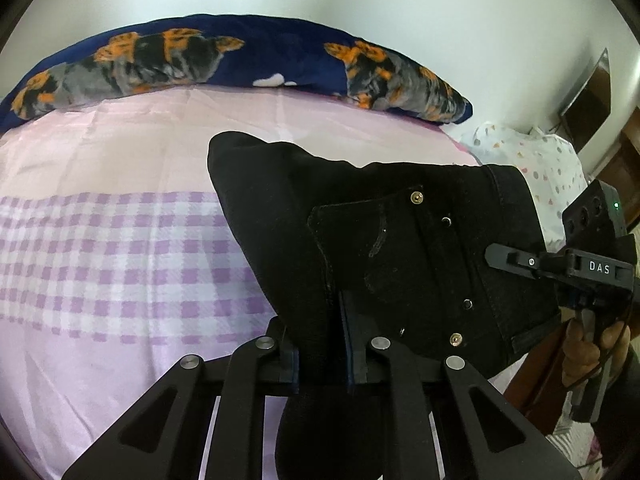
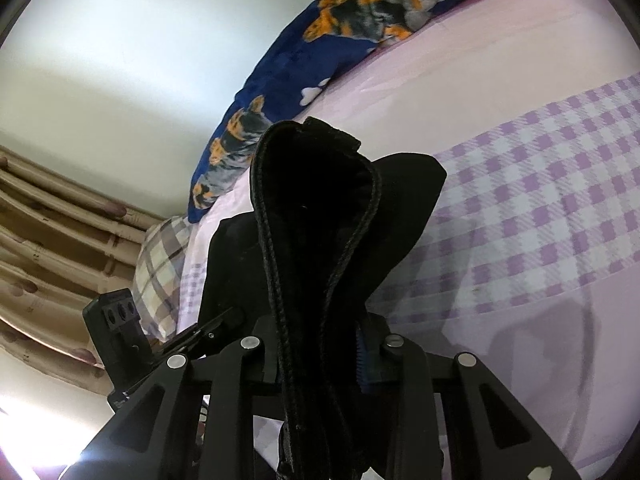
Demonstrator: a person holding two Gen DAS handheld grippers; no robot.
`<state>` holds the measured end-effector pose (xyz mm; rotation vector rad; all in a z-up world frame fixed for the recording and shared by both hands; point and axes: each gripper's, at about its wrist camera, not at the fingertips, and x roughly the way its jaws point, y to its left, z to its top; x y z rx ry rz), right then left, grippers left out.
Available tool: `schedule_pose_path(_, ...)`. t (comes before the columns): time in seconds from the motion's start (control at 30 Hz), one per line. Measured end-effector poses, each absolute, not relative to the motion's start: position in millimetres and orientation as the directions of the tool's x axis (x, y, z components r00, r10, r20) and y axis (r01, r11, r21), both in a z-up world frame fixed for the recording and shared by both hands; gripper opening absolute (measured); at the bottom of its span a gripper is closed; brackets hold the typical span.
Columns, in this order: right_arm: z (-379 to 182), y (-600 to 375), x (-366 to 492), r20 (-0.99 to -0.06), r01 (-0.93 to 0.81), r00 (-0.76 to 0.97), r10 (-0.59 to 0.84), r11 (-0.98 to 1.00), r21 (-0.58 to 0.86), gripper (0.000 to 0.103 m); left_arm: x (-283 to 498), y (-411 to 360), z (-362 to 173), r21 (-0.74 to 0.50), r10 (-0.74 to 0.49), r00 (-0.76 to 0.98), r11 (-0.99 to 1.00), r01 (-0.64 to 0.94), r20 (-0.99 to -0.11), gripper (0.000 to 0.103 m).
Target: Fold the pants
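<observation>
The black pants [image 1: 384, 248] hang lifted above the bed, with rivets and a back pocket showing in the left wrist view. My left gripper [image 1: 320, 344] is shut on a bunched edge of the pants. My right gripper [image 2: 320, 344] is shut on the thick seamed waistband of the pants [image 2: 316, 216], which loops up in front of the camera. In the left wrist view the right gripper [image 1: 496, 258] shows at the right edge of the pants, held by a hand. In the right wrist view the left gripper's body [image 2: 116, 332] shows at lower left.
The bed [image 1: 120, 240] has a pink sheet with a purple checked band. A dark blue blanket with orange and grey print [image 1: 240, 60] lies along the far edge. A white dotted pillow [image 1: 532, 160] lies at the right, a plaid pillow [image 2: 160, 264] near the curtains [image 2: 52, 240].
</observation>
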<state>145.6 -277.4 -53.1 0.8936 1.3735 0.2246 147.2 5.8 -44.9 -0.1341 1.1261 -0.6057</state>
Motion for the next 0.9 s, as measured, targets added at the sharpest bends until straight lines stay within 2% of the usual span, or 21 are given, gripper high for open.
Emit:
schedule_pose_path(0.53,-73.8,-211.8,209.7,-0.660,0.303,0.232,0.715,0.591,0.747,0.025,193.8,74.5,-17.0,-0.319,-0.431,0.404,0.893,0.316,-0.807,0.015)
schedule_pose_path(0.9,-96.5,-179.0,254.6,-0.661,0.285,0.183,0.728,0.604,0.744,0.025,239.1,102.3,-29.9,-0.299,-0.391,0.410,0.915,0.272,-0.824,0.015)
